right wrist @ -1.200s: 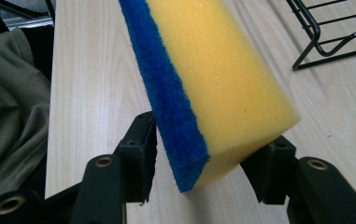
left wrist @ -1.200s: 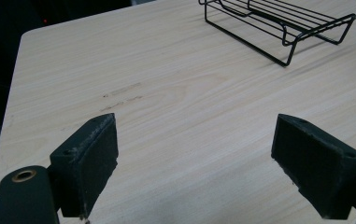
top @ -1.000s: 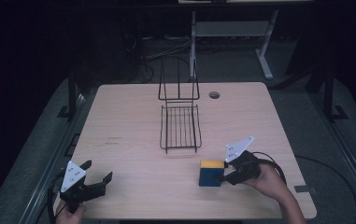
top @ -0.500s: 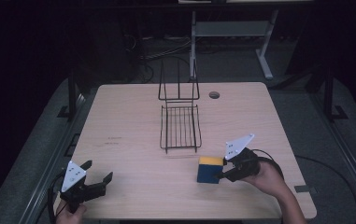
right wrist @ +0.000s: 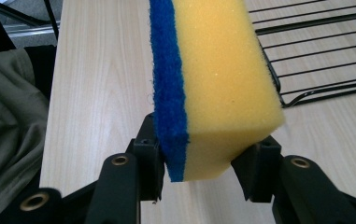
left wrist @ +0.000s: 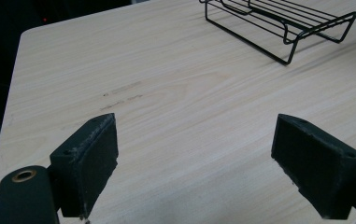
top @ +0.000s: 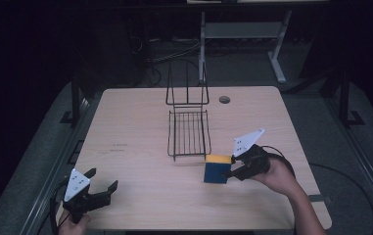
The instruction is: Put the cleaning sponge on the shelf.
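Dark room, pale wooden table (top: 140, 117)

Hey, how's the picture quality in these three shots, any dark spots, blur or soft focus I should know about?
High view: the table is lit, the surroundings nearly black, and the wire rack reads clearly. Left gripper view: evenly lit, with the near pads slightly soft. Right gripper view: the sponge is bright and its texture sharp, while the rack wires behind look a bit soft.

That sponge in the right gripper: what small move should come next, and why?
Probably carry the sponge a little toward the wire rack. The right gripper is clamped on one end of it, the rack stands just beyond with nothing on its bars, and the left gripper waits open near the table's front edge.
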Demonstrator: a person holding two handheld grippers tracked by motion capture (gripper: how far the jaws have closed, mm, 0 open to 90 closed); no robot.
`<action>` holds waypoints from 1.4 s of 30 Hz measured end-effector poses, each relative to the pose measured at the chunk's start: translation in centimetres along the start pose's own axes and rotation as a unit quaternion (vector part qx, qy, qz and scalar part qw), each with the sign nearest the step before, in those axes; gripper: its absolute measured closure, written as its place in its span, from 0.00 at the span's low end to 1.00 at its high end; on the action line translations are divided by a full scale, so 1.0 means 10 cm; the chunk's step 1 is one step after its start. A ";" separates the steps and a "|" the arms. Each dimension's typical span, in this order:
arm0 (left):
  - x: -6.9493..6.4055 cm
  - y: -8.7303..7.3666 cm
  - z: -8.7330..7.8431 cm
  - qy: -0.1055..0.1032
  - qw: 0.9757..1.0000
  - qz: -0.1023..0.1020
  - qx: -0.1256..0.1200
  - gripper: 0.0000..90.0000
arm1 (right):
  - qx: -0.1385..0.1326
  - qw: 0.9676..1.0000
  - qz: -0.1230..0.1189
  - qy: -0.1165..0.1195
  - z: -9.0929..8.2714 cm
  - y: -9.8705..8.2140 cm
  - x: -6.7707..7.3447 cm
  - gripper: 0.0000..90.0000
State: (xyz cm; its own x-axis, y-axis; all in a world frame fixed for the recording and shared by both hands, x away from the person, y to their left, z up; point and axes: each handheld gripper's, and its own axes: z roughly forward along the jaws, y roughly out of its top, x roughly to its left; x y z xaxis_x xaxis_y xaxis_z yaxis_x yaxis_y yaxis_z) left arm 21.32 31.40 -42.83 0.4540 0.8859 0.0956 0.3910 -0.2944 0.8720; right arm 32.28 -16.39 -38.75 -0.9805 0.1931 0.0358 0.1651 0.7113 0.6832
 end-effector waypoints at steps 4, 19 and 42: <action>0.01 0.00 0.00 0.001 1.000 -0.002 -0.001 0.16 | -0.001 1.000 0.003 0.002 -0.01 0.06 -0.05 0.63; 0.00 0.00 0.00 -0.001 1.000 0.001 -0.001 0.16 | 0.001 1.000 -0.014 0.004 0.02 0.33 -0.24 0.63; 0.00 0.00 0.00 0.000 1.000 0.000 -0.001 0.16 | -0.018 1.000 -0.010 -0.015 -0.06 0.57 -0.55 0.63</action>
State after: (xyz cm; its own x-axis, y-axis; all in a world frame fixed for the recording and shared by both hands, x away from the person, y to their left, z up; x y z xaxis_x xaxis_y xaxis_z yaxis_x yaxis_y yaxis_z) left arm 21.36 31.41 -42.83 0.4541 0.8859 0.0946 0.3890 -0.2927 0.8735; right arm 38.54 -13.76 -34.62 -0.9800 0.1989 0.0007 0.1406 0.6905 0.7095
